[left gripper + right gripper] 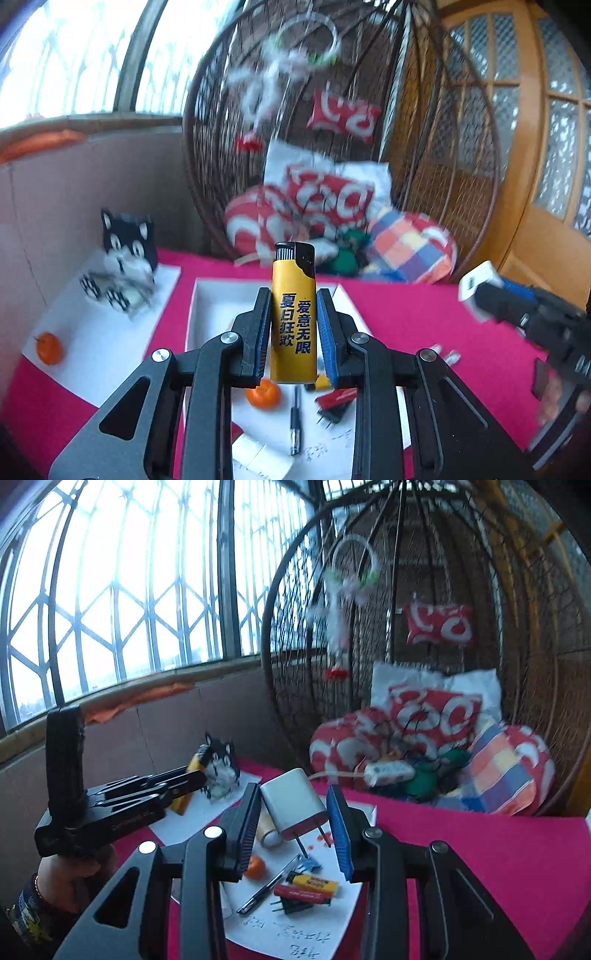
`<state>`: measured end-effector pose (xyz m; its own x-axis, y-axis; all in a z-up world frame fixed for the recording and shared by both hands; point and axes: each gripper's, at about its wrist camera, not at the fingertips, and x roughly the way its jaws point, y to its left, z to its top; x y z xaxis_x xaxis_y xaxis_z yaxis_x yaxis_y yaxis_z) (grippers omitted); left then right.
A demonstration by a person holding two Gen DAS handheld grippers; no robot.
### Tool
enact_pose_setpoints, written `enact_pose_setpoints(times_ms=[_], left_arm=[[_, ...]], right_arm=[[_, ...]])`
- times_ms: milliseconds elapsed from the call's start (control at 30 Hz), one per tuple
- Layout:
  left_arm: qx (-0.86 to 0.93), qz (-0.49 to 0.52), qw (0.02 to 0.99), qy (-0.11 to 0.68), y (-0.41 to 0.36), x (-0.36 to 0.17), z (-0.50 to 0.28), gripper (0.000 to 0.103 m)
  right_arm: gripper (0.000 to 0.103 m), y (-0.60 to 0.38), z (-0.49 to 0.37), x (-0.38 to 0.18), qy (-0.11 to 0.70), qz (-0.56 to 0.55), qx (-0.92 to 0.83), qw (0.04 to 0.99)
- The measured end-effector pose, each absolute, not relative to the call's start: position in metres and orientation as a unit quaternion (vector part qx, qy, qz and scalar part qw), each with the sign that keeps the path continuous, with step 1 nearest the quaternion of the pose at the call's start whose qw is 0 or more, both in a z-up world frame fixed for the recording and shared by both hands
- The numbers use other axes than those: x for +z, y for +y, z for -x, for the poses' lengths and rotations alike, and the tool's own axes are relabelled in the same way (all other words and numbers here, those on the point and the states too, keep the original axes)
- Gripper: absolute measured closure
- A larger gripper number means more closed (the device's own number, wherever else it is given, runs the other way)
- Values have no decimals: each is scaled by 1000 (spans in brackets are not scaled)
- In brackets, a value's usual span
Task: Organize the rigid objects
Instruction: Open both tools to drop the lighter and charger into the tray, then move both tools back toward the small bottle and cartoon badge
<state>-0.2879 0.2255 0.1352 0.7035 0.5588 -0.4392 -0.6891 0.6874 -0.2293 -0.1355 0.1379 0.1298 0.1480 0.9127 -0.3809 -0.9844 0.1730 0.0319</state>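
1. The left gripper [294, 328] has its jaws drawn narrow and clamped on an upright yellow lighter [294, 314], held in the air above the white tray [207, 291] on the pink desk [424, 317].
2. The right gripper [295, 812] has its jaws somewhat wider, pinching a white charger plug [293, 805] that sits tilted, prongs pointing down toward the paper sheet [295, 930].
3. Risk: the tilted charger plug appears held across a corner, so a quick swing could twist it loose onto the loose items below, a second lighter [314, 882], a pen [269, 884] and an orange [255, 867].
4. Risk: both frames are blurred, suggesting fast travel; the two grippers are near each other and could collide over the tray.
5. Edges: the tray's raised rim could catch the lighter's base if it comes in low.
6. Room: bare pink desk lies open to the right; the left is crowded by a husky figure [125, 273] and another orange [48, 348].
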Motion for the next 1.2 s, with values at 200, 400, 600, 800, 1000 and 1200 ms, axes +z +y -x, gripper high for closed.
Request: enact_pose_setpoints(times_ms=[200, 400, 600, 800, 1000, 1200], left_arm=[[346, 231, 879, 231, 238, 75, 275, 79], [367, 220, 869, 248, 236, 64, 273, 79], [398, 212, 864, 223, 238, 71, 283, 0], [413, 204, 862, 213, 233, 80, 286, 0], [419, 194, 864, 202, 220, 93, 288, 0], [422, 180, 867, 197, 208, 105, 286, 0]], right_arm=[[67, 184, 140, 53, 249, 169, 619, 726], [66, 196, 150, 10, 281, 204, 603, 718], [4, 191, 160, 14, 237, 218, 597, 735], [0, 185, 159, 19, 216, 212, 585, 752], [0, 177, 154, 25, 216, 195, 580, 761], [0, 165, 145, 30, 220, 172, 568, 774]])
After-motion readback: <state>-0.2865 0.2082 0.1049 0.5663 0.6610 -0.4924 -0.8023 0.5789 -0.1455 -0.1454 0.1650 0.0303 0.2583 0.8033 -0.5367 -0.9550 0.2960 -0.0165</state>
